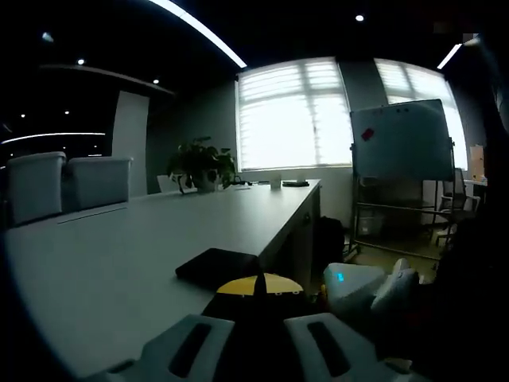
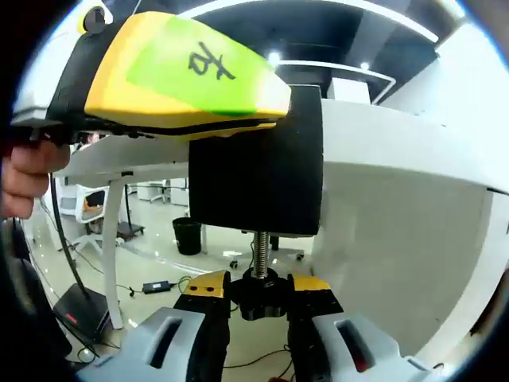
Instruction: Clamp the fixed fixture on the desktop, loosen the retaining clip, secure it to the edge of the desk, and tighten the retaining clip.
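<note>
The black fixture [image 1: 216,264] sits on the near right edge of the white desk [image 1: 135,247]. My left gripper [image 1: 258,298] is shut on the fixture's near end, with yellow pads meeting over it. From below the desk [image 2: 413,135], the fixture's black body [image 2: 254,171] hangs at the edge, with a threaded screw [image 2: 260,247] running down to a black knob [image 2: 261,301]. My right gripper [image 2: 261,296] is shut on that knob, its yellow pads on either side. The left gripper's yellow and green body [image 2: 191,72] lies on top, held by a hand [image 2: 28,171]. The right gripper's white body [image 1: 362,286] shows beside the desk.
Grey chairs [image 1: 67,183] line the desk's far left side; a potted plant [image 1: 203,163] stands at its far end. A whiteboard [image 1: 402,142] stands to the right by the windows. Under the desk are a leg [image 2: 115,247], a black bin [image 2: 188,235] and a cable with an adapter [image 2: 157,285].
</note>
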Action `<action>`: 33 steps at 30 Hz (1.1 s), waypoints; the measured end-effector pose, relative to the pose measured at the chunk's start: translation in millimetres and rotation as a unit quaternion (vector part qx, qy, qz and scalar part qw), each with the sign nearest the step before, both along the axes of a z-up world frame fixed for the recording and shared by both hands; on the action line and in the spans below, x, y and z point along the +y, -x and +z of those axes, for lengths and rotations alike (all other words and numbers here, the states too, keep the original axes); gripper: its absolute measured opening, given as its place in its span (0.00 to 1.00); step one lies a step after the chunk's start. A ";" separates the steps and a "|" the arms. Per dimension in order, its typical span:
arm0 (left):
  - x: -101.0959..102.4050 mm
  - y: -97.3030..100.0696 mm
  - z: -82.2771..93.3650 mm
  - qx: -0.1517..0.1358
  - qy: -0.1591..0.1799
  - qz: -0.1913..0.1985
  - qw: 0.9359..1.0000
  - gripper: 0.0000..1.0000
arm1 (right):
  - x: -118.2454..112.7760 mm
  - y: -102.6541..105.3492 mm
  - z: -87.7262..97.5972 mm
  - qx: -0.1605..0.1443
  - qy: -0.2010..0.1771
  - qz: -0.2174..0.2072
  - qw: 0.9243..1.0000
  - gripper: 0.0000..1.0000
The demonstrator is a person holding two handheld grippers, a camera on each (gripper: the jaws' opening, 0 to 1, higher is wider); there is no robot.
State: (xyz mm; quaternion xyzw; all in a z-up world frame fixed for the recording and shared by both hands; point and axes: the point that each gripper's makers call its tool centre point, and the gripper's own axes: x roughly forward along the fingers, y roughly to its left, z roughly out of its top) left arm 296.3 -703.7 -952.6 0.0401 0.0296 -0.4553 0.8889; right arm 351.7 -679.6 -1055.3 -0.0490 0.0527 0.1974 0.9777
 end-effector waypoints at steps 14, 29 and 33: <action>-1.8 3.9 0.9 0.002 0.000 0.010 1.000 0.01 | 10.3 7.3 1.2 -0.001 0.019 0.242 0.970 0.24; -8.4 6.4 -1.7 0.005 -0.020 0.020 1.000 0.01 | 17.5 14.3 4.8 -0.019 0.006 0.402 0.915 0.25; -8.3 5.9 -2.1 0.005 -0.018 0.021 1.000 0.01 | 5.6 9.8 4.0 -0.006 -0.007 0.319 0.948 0.29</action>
